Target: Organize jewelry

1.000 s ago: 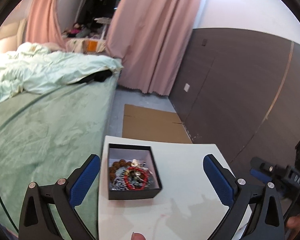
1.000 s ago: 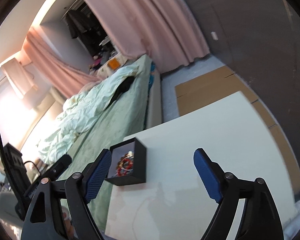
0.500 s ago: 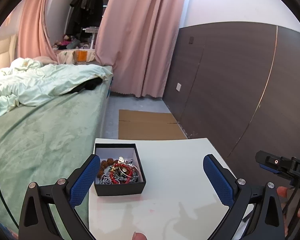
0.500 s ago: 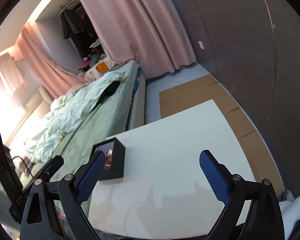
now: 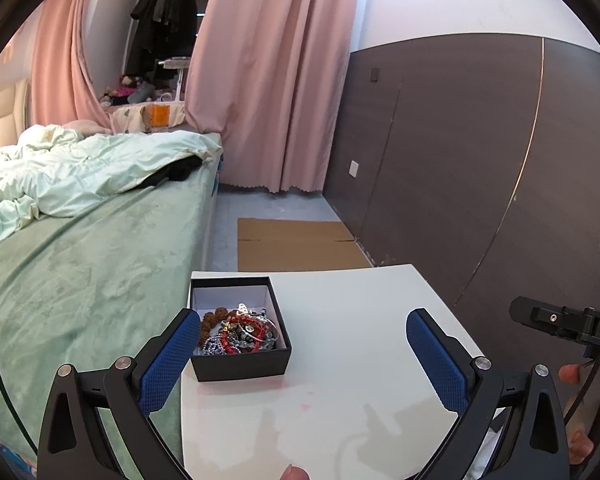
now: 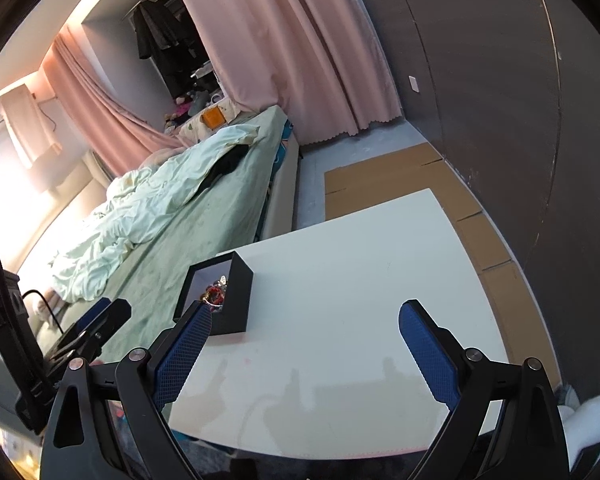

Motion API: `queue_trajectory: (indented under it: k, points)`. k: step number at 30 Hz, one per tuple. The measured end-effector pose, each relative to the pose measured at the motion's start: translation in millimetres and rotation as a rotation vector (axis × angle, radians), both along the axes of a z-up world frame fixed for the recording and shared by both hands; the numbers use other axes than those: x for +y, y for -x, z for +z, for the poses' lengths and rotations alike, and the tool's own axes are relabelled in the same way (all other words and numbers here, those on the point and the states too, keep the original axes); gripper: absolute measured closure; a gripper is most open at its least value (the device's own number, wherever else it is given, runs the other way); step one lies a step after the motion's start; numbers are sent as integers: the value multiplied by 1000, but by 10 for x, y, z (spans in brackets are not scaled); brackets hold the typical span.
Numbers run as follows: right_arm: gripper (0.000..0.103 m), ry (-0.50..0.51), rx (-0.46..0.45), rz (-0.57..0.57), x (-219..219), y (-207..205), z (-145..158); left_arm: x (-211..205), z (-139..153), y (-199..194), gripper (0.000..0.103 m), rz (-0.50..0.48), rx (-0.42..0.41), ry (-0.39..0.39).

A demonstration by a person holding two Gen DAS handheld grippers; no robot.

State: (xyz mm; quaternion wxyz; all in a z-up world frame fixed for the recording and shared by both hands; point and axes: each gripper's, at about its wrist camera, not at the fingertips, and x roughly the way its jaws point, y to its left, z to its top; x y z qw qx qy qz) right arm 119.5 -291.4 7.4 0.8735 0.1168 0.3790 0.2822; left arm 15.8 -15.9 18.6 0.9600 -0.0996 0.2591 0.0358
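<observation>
A black open box point(image 5: 242, 362) stands at the left side of a white table point(image 5: 352, 360). It holds a tangle of jewelry point(image 5: 240, 332): red and brown beads, silver chains. My left gripper point(image 5: 304, 336) is open and empty, above the table just behind the box, its left fingertip point(image 5: 180, 340) beside the box's left wall. In the right wrist view the box point(image 6: 232, 300) is seen from its side, ahead and left of my right gripper point(image 6: 304, 328), which is open and empty over the table point(image 6: 360, 280).
A bed with green cover point(image 5: 80, 272) and pale duvet runs along the table's left edge. Flat cardboard point(image 5: 296, 244) lies on the floor beyond the table. A dark panel wall point(image 5: 480, 160) is to the right, with pink curtains point(image 5: 272, 80) behind.
Both grippers have shifted their view: the left has levelled and the box now sits closer to its left finger. The right has swung back toward the box. Both stay open.
</observation>
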Motion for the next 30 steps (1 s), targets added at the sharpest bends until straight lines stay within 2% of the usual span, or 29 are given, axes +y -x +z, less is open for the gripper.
queue_trajectory:
  k: [8,18,30]
  points:
    - [8,22,-9,11,44,-4,7,51,-20,-14,1,6,10,38]
    - [8,19,9,3,32,-9,-25,12,-22,-15,0,13,15,12]
    - [8,20,10,4,35,-5,-20,39,-1,21,1,19,5,25]
